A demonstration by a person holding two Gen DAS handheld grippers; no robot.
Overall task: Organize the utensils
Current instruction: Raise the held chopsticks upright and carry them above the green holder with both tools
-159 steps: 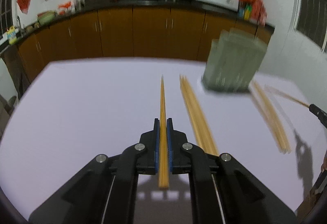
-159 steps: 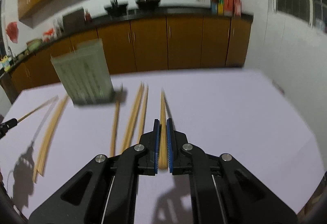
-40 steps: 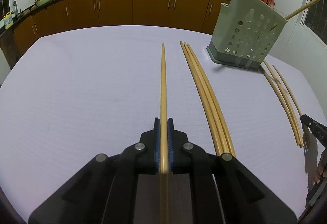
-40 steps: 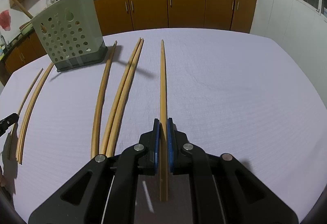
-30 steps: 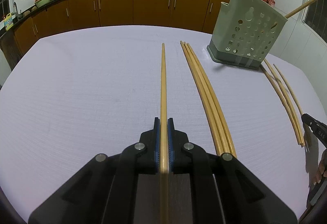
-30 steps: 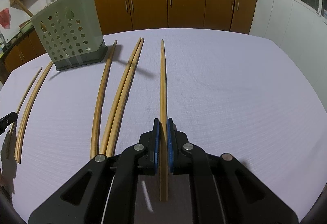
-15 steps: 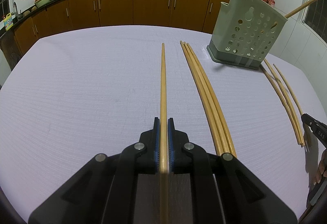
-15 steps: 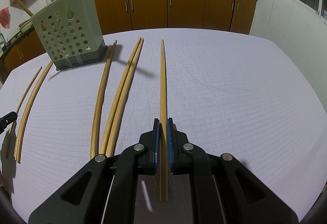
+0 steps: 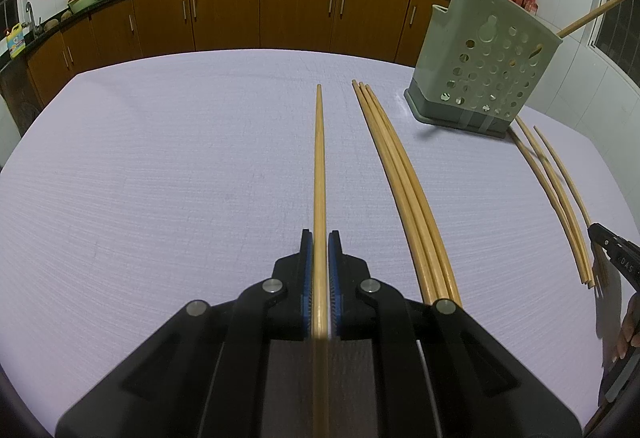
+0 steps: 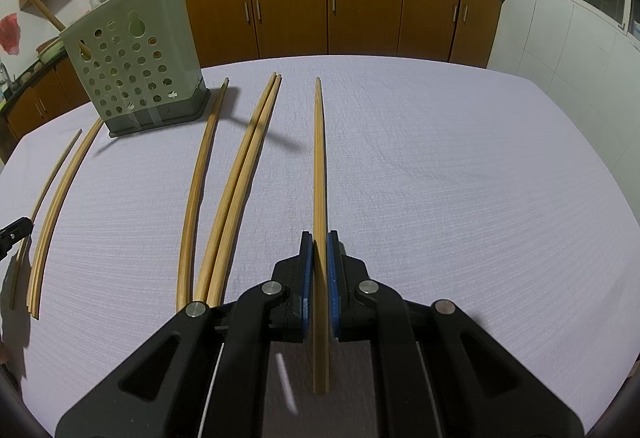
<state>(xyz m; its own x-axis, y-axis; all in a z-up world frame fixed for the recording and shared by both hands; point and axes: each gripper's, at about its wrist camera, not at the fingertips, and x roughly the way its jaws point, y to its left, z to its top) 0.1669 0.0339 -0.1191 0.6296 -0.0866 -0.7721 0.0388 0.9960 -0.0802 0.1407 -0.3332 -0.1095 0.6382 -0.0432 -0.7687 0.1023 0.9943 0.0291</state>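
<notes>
Each gripper, left gripper [image 9: 319,238] and right gripper [image 10: 318,238], is clamped near the tail of a light, stiff, smooth chopstick [image 9: 319,158] [image 10: 318,166] running up mid-frame, likely to pivot, with the holder [image 9: 484,78] upper right.

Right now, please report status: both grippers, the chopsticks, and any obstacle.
Left gripper shut on one chopstick. Right gripper shut on another chopstick. Holder upright, two sticks in it. Loose chopsticks on the table; nothing blocking.
</notes>
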